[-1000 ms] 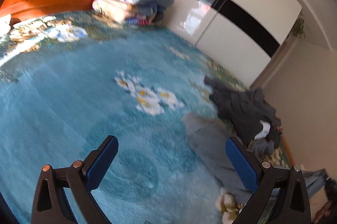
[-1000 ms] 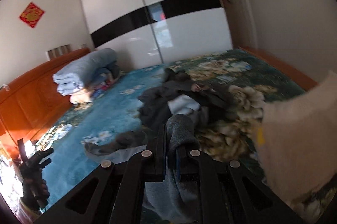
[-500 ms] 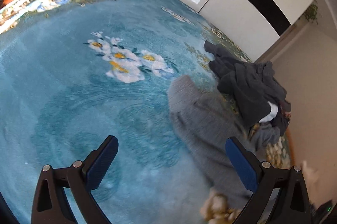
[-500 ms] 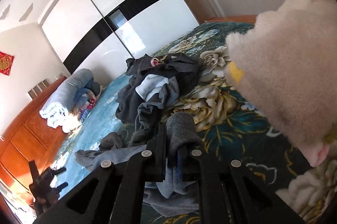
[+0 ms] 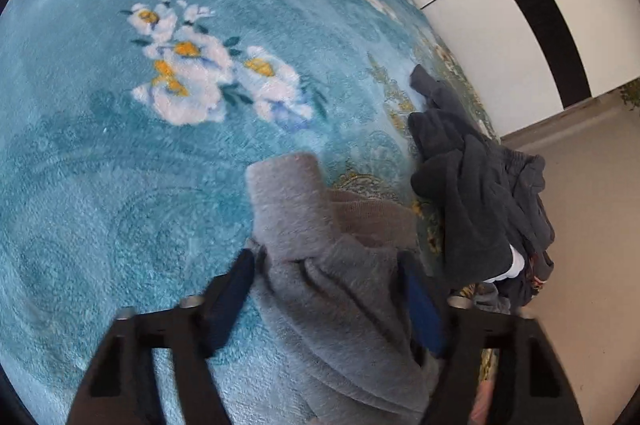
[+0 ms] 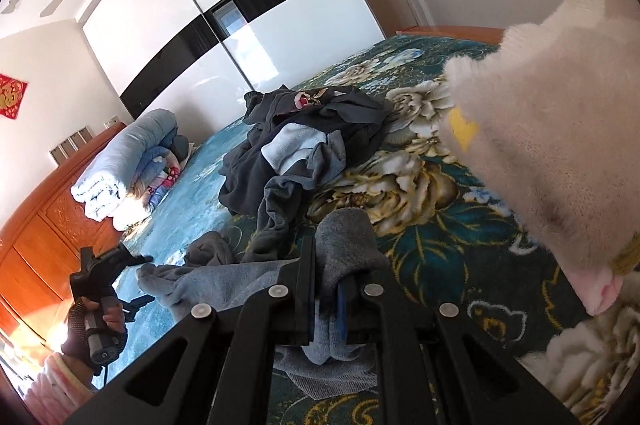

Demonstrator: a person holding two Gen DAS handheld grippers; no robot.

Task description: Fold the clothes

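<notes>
A grey fleece garment (image 5: 320,265) lies on the blue flowered bedspread (image 5: 120,185). My left gripper (image 5: 326,301) is open, its blue-padded fingers straddling a bunched part of the garment near its cuff. My right gripper (image 6: 326,289) is shut on another end of the same grey garment (image 6: 348,245), which drapes down and left over the bed. The left gripper also shows in the right wrist view (image 6: 116,261), held in a hand at the lower left.
A pile of dark clothes (image 5: 480,193) lies to the right of the garment, also seen in the right wrist view (image 6: 304,149). Rolled quilts (image 6: 124,169) sit by the wooden headboard (image 6: 44,249). A white wardrobe (image 6: 240,25) stands behind. A beige sleeve (image 6: 560,129) fills the right.
My left gripper has moved forward and down onto the grey garment and its fingers have come closer together around the cloth. My right gripper stays shut on the garment.
</notes>
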